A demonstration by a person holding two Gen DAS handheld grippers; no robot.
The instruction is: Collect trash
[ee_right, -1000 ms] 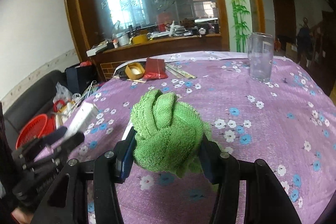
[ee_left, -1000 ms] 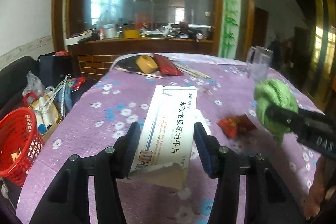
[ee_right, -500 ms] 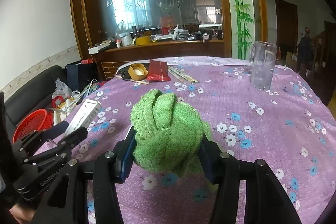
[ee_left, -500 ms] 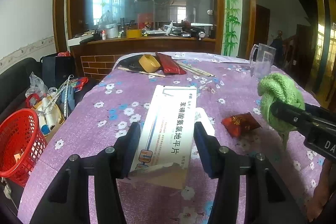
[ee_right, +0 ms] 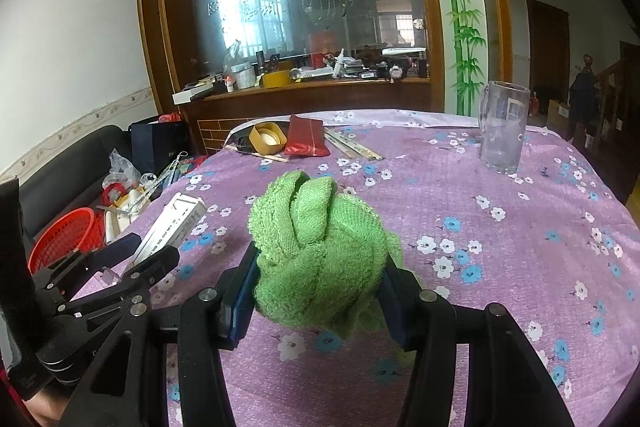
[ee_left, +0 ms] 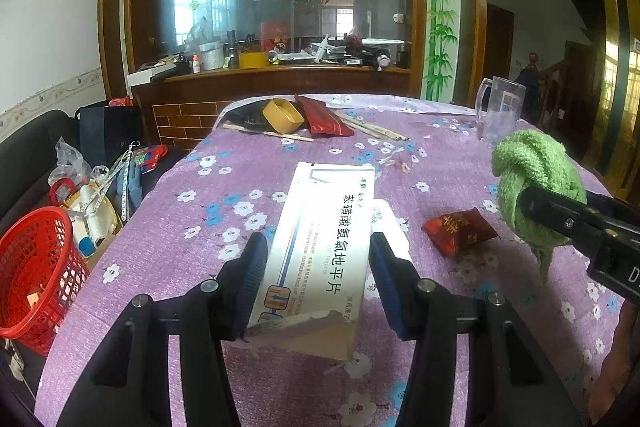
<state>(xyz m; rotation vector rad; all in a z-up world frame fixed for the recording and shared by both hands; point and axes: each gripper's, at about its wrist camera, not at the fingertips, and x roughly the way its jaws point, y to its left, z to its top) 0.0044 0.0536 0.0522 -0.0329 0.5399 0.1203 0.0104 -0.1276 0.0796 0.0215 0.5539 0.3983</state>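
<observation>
The left hand-held gripper is clamped on a flat white cardboard box with a torn, open end, lifted over the counter; I think it is trash on its way to the red plastic basket with holes, down by the counter's left edge. The right hand-held gripper squeezes a soft, fluffy green cloth in a ball, maybe for wiping; a shiny, crinkly red wrapper lies on the purple flowery cover between them.

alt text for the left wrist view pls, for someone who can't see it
The left gripper holds a white medicine box above a purple flowered tablecloth. At right, the right gripper clamps a balled green towel near a red wrapper; a red basket sits lower left.
</observation>
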